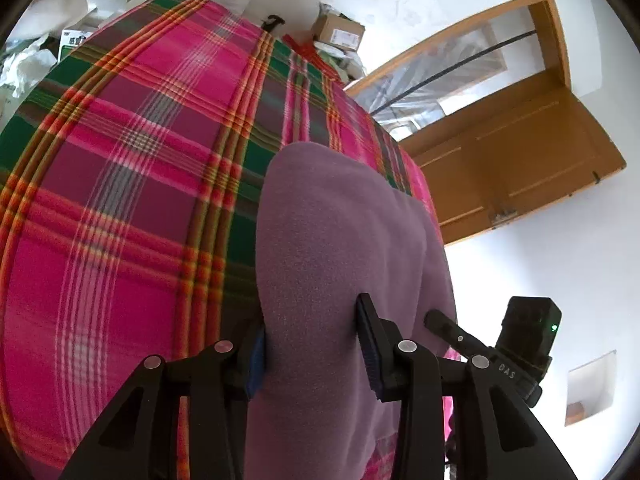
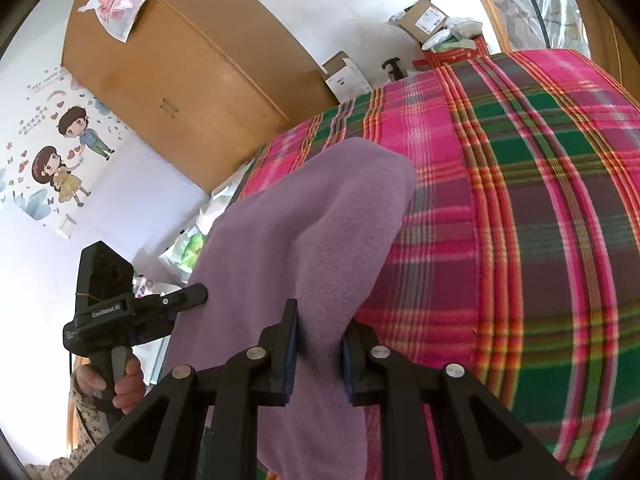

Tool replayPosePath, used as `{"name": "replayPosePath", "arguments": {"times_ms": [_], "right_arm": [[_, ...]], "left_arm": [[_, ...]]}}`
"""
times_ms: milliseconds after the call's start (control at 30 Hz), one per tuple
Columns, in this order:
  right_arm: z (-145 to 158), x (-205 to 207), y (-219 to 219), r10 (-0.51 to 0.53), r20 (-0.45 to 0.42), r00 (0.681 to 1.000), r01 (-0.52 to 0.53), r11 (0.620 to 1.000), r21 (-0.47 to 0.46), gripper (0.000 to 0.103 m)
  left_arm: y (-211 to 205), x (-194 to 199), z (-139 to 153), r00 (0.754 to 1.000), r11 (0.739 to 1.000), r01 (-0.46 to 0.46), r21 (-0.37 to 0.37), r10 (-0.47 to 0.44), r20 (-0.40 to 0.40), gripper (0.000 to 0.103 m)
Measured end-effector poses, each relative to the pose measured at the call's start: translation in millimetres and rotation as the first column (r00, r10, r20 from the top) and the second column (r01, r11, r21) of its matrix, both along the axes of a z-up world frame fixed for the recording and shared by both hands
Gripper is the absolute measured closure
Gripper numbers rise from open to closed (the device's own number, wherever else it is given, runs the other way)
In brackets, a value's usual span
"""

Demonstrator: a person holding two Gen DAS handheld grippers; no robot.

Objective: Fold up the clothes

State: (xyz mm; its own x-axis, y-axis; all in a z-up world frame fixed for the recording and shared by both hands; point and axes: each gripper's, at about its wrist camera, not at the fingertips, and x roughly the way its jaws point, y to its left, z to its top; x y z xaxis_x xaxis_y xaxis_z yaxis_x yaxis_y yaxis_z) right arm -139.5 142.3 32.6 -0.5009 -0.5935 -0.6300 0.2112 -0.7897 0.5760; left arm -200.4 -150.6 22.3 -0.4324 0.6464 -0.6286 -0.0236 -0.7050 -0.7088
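Left gripper (image 1: 312, 344) clamped on a thick bunch of the purple fleece garment (image 1: 340, 220); jaws stand fairly wide only because the fabric wad between them is bulky. Right gripper (image 2: 318, 354) also clamped on the same garment, narrower pinch, fleece squeezed between its blue pads (image 2: 291, 354). The garment hangs between both grippers, lifted, far end drooping toward the plaid blanket (image 1: 120, 200) on the bed. Cannot tell whether that far end touches the blanket.

Risks, judged from here:
- Each grip looks like a bunch, not a clean edge or corner. Layers may shift in the jaws, so the fold could land crooked.
- Left grip holds a fat wad; fleece compresses, and a tug could let part of it slide out.
- If the two hands travel unevenly, the cloth between them twists or sags and creases.
- Trailing end may drag on the fuzzy blanket and roll under.
- Person's hand (image 2: 128, 384) on the left handle is close to the hanging cloth; it could snag.

Further off, cardboard boxes (image 1: 340, 32) sit by the bed's far edge, well apart, no threat.
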Motion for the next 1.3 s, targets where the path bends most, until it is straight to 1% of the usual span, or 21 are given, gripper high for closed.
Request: {"name": "replayPosePath", "arguments": {"times_ms": [100, 233, 267, 333, 500, 600, 667, 733, 767, 833, 900, 967, 1067, 1133, 1167, 1233, 1300], "right_arm": [[-4.5, -7.4, -3.9, -0.010, 0.000, 1.000, 0.010, 1.000, -0.004, 0.084], [-14.6, -14.1, -5.8, -0.022, 0.018, 1.000, 0.022, 1.000, -0.004, 0.084], [-17.6, -15.6, -5.9, -0.024, 0.023, 0.999, 0.024, 1.000, 0.000, 0.084], [-21.5, -17.3, -5.4, -0.025, 0.023, 0.999, 0.024, 1.000, 0.014, 0.084], [-30.6, -23.8, -5.4, -0.030, 0.031, 0.999, 0.029, 0.999, 0.047, 0.083], [-35.6, -25.3, -4.7, -0.036, 0.042, 0.998, 0.034, 0.998, 0.047, 0.081], [-38.2, -27.9, -4.4, -0.039, 0.047, 0.998, 0.037, 0.998, 0.051, 0.077], [-38.1, -25.9, -3.2, -0.044, 0.050, 0.998, 0.041, 0.998, 0.054, 0.076], [-37.2, -24.2, -2.1, -0.049, 0.056, 0.997, 0.045, 0.997, 0.058, 0.073], [-34.3, -19.8, -0.6, -0.058, 0.066, 0.996, 0.053, 0.996, 0.069, 0.071], [-28.0, -12.4, -2.2, -0.066, 0.045, 0.997, 0.061, 0.992, 0.111, 0.071], [-19.7, -2.0, -6.5, -0.071, 0.002, 0.997, 0.070, 0.983, 0.167, 0.071], [-4.7, 18.8, -13.5, -0.092, -0.096, 0.991, 0.114, 0.959, 0.259, 0.071], [5.0, 32.9, -19.8, -0.084, -0.161, 0.983, 0.128, 0.950, 0.286, 0.071], [9.3, 40.3, -24.5, -0.070, -0.191, 0.979, 0.125, 0.947, 0.295, 0.071], [14.6, 54.7, -38.4, -0.005, -0.235, 0.972, 0.081, 0.946, 0.313, 0.071], [10.7, 63.0, -50.6, 0.050, -0.231, 0.972, 0.029, 0.945, 0.326, 0.072]], "left_arm": [[-4.5, -13.4, 3.1, 1.000, 1.000, -0.008, -0.023, 0.008, -0.011, 0.062], [-13.0, -21.7, 5.8, 1.000, 1.000, -0.008, -0.028, 0.007, -0.014, 0.062], [-14.5, -26.6, 3.9, 1.000, 0.999, -0.003, -0.033, 0.003, -0.012, 0.062], [-23.7, -20.5, -1.5, 1.000, 1.000, -0.001, -0.025, 0.001, 0.007, 0.062], [-23.7, -28.3, -21.9, 0.999, 1.000, -0.006, -0.009, 0.006, 0.043, 0.062], [-25.7, -26.9, -25.4, 0.999, 1.000, 0.000, -0.005, 0.000, 0.038, 0.062], [-26.9, -24.7, -25.7, 1.000, 1.000, 0.007, -0.014, -0.007, 0.030, 0.061], [-27.0, -23.9, -26.1, 1.000, 1.000, 0.010, -0.021, -0.010, 0.023, 0.060], [-26.4, -25.4, -26.7, 1.000, 1.000, 0.006, -0.025, -0.006, 0.023, 0.059], [-25.7, -25.1, -25.3, 1.000, 0.999, -0.012, -0.042, 0.013, 0.014, 0.057], [-33.5, -1.8, -14.6, 1.000, 0.996, -0.023, -0.091, 0.022, -0.019, 0.057], [-31.9, 8.2, -4.4, 0.998, 0.988, -0.043, -0.148, 0.036, -0.051, 0.058], [-37.0, 30.1, 8.7, 0.993, 0.979, -0.079, -0.187, 0.062, -0.099, 0.059], [-36.7, 44.5, 18.4, 0.987, 0.975, -0.097, -0.199, 0.069, -0.142, 0.059], [-36.1, 50.6, 21.9, 0.986, 0.974, -0.097, -0.203, 0.066, -0.155, 0.059], [-29.8, 63.5, 29.1, 0.980, 0.973, -0.089, -0.213, 0.048, -0.191, 0.059], [-20.4, 70.3, 29.6, 0.979, 0.973, -0.062, -0.222, 0.016, -0.203, 0.059]]}}
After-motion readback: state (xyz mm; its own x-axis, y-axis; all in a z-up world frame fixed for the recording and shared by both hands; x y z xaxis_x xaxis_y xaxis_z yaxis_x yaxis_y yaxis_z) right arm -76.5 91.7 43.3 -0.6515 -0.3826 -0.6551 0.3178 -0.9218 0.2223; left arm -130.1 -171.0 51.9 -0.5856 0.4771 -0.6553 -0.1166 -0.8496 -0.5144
